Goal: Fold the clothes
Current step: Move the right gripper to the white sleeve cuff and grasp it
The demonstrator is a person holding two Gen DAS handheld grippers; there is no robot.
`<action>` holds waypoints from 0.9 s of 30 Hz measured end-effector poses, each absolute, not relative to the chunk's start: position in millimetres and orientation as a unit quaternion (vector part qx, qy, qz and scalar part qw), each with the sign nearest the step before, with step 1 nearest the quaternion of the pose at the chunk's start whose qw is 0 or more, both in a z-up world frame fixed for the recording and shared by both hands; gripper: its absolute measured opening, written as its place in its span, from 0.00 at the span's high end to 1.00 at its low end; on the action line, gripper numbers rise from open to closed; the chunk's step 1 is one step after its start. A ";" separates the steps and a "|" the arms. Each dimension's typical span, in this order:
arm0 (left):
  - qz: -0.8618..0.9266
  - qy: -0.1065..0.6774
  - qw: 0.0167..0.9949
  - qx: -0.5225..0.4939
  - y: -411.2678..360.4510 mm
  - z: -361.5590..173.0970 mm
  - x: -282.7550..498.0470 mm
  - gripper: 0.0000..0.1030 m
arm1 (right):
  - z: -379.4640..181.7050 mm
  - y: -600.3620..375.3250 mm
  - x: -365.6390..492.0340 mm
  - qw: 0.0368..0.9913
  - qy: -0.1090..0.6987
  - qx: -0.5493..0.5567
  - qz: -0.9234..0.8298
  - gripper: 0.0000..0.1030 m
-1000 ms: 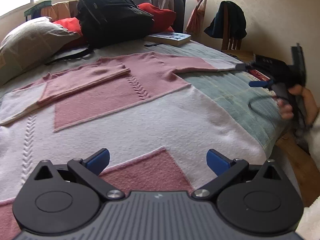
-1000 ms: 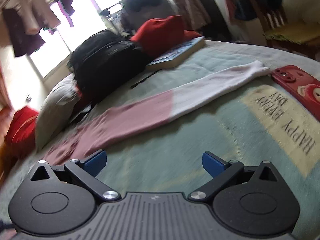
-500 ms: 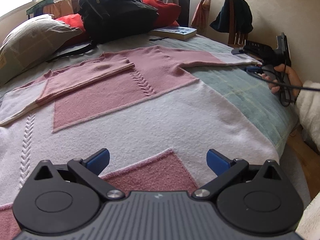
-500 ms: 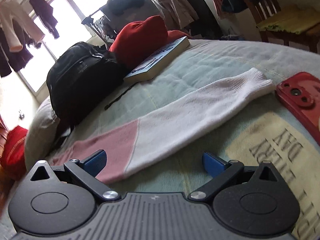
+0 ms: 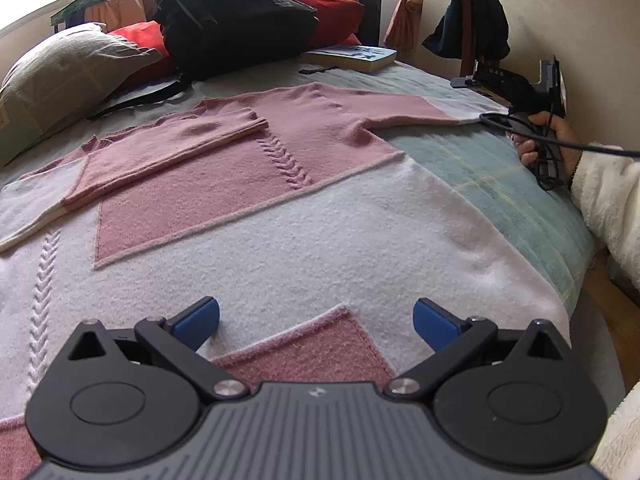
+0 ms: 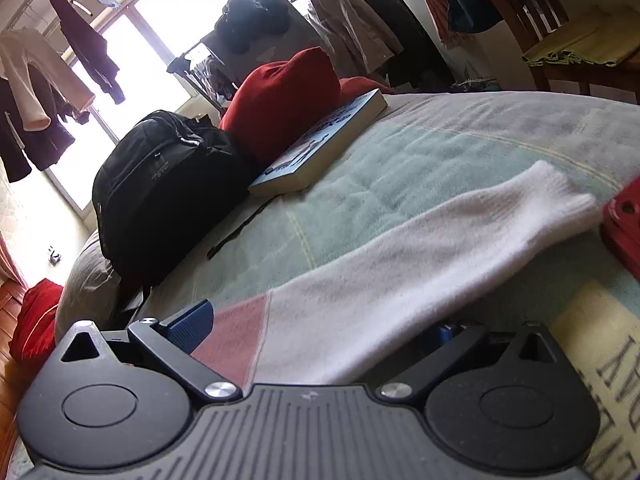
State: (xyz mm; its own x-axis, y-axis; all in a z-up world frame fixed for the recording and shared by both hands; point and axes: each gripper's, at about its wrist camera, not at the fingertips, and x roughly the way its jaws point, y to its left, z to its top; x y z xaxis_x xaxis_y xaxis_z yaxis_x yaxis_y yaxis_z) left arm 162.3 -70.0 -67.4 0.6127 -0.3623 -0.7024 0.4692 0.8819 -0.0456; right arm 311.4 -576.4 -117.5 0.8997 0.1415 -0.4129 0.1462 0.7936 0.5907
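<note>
A pink and white knitted sweater [image 5: 280, 216] lies flat on the bed. Its left sleeve [image 5: 168, 148] is folded across the chest. Its right sleeve [image 5: 420, 110] stretches out to the right. My left gripper [image 5: 316, 320] is open and empty, low over the sweater's hem. My right gripper [image 6: 320, 328] is open around the right sleeve [image 6: 420, 256], which lies between its jaws; the right fingertip is hidden under the white cloth. The right gripper also shows in the left wrist view [image 5: 516, 92], held by a hand at the sleeve's cuff.
A black backpack [image 5: 228, 12], a red cushion [image 6: 280, 96], a book [image 6: 324, 144] and a grey pillow [image 5: 60, 76] sit at the bed's head. A red phone [image 6: 624, 228] lies beside the cuff. A wooden chair [image 6: 580, 40] stands beyond the bed's right edge.
My right gripper has moved forward onto the right sleeve, which now lies between its jaws. My left gripper has barely moved.
</note>
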 end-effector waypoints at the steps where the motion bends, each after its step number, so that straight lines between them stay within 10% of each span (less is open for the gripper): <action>1: -0.232 0.374 0.895 0.071 -70.4 -67.7 162.8 0.01 | -117.1 -576.5 314.4 0.920 0.224 0.320 -0.002 0.00; 27: -0.234 0.353 0.903 0.066 -35.4 -44.9 129.7 0.01 | -36.6 -522.0 314.6 0.937 0.162 0.307 0.044 0.00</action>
State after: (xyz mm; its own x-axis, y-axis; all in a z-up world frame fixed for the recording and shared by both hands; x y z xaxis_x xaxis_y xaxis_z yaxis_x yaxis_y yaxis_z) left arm 129.7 -35.4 -44.9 0.6406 -0.3761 -0.6695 0.4699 0.8815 -0.0456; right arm 314.6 -522.0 -36.6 0.9435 0.1815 -0.2772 0.0176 0.8080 0.5889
